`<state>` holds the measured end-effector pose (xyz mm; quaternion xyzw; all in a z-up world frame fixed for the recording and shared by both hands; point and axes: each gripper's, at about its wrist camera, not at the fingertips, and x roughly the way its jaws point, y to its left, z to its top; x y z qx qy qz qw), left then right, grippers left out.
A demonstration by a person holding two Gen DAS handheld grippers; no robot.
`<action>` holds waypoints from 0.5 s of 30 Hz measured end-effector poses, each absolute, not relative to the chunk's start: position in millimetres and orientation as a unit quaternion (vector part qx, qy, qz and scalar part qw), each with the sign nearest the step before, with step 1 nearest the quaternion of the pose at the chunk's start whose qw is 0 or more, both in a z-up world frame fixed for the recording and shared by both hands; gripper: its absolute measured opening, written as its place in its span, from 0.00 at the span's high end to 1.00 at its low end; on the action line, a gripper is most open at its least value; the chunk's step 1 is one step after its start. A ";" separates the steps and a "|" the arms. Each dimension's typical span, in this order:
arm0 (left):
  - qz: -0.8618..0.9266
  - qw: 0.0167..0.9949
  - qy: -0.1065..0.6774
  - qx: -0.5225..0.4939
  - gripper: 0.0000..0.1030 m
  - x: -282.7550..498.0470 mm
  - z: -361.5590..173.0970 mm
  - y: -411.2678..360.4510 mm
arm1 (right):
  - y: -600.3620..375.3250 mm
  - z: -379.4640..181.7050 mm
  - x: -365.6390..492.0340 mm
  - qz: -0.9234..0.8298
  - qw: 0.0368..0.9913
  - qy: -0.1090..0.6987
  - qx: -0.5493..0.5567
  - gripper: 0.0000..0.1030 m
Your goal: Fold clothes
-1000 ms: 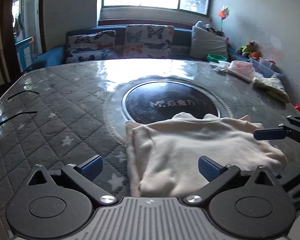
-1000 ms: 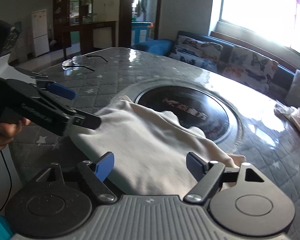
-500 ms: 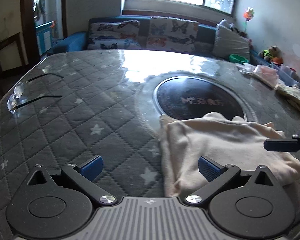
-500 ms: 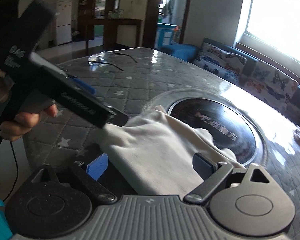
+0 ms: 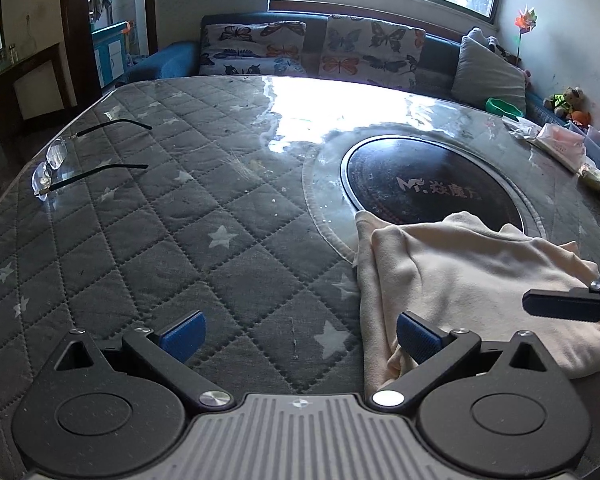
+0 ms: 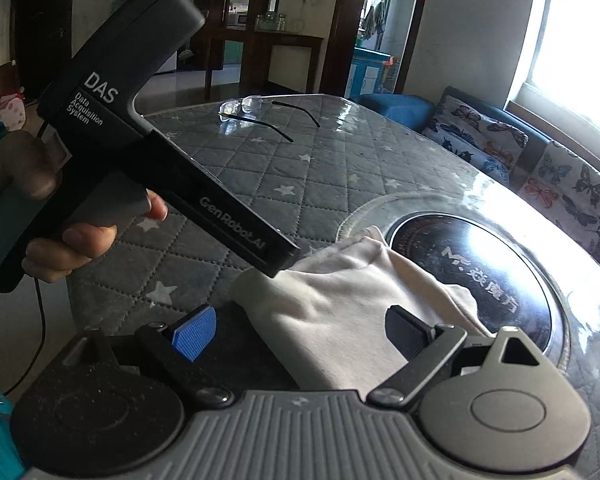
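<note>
A cream garment (image 5: 468, 276) lies folded in a rumpled bundle on the quilted grey table (image 5: 204, 216), partly over a round black disc (image 5: 432, 188). My left gripper (image 5: 300, 336) is open. Its right pad (image 5: 418, 338) hovers at the garment's left edge and its left pad is over bare quilt. In the right wrist view my right gripper (image 6: 300, 336) is open wide above the garment (image 6: 340, 300), with its pads clear of the cloth. A hand (image 6: 80, 236) holds the left gripper's black housing (image 6: 160, 160) just left of the garment. One finger of the right gripper (image 5: 560, 306) pokes in at the left wrist view's right edge.
Rimless glasses (image 5: 52, 168) lie near the table's far left edge, also in the right wrist view (image 6: 244, 108). More clothes (image 5: 560, 144) sit at the far right of the table. A sofa with butterfly cushions (image 5: 372, 52) stands behind the table.
The left gripper has swung left, so the garment now sits at the right of its view. In the right wrist view the left gripper looms closer and higher, and the right jaws stand slightly wider.
</note>
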<state>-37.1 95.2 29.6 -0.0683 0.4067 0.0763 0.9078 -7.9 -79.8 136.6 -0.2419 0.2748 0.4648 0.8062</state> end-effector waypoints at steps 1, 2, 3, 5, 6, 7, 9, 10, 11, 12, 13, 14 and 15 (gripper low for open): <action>0.077 0.908 0.407 -0.068 0.00 -37.1 29.3 95.1 | -79.0 136.3 -8.3 0.466 0.806 0.275 -0.241 0.09; 0.078 0.907 0.407 -0.068 0.00 -37.1 29.0 95.0 | -78.1 136.3 -8.9 0.468 0.805 0.275 -0.240 0.09; 0.079 0.907 0.408 -0.068 0.00 -37.1 28.8 94.9 | -77.2 136.0 -9.5 0.469 0.804 0.275 -0.240 0.09; 0.080 0.907 0.408 -0.068 0.00 -34.2 28.1 95.0 | -75.6 135.4 -10.1 0.473 0.802 0.275 -0.238 0.09; 0.082 0.907 0.408 -0.067 0.00 -33.7 28.2 94.9 | -74.5 135.0 -10.0 0.473 0.802 0.276 -0.238 0.09; 0.082 0.906 0.409 -0.067 0.00 -33.7 28.2 94.9 | -73.4 134.5 -9.9 0.474 0.802 0.277 -0.237 0.09; 0.084 0.906 0.409 -0.067 0.00 -33.6 28.2 95.1 | -72.0 133.8 -10.1 0.475 0.801 0.278 -0.236 0.09; 0.085 0.906 0.409 -0.067 0.00 -33.5 28.1 95.2 | -71.3 133.5 -10.4 0.476 0.801 0.278 -0.235 0.09; 0.085 0.906 0.410 -0.067 0.00 -33.5 28.1 95.3 | -70.6 133.1 -10.7 0.477 0.800 0.278 -0.234 0.09; 0.086 0.905 0.410 -0.067 0.00 -33.5 27.9 95.5 | -70.0 132.9 -11.1 0.477 0.800 0.278 -0.234 0.09; 0.086 0.905 0.410 -0.068 0.00 -32.3 28.8 96.1 | -69.3 132.7 -11.6 0.478 0.800 0.278 -0.234 0.09; 0.086 0.905 0.411 -0.070 0.00 -31.8 28.7 97.4 | -68.8 132.5 -11.9 0.478 0.800 0.278 -0.233 0.09; 0.086 0.905 0.411 -0.070 0.00 -31.5 28.7 97.7 | -68.4 132.3 -12.1 0.479 0.800 0.278 -0.232 0.09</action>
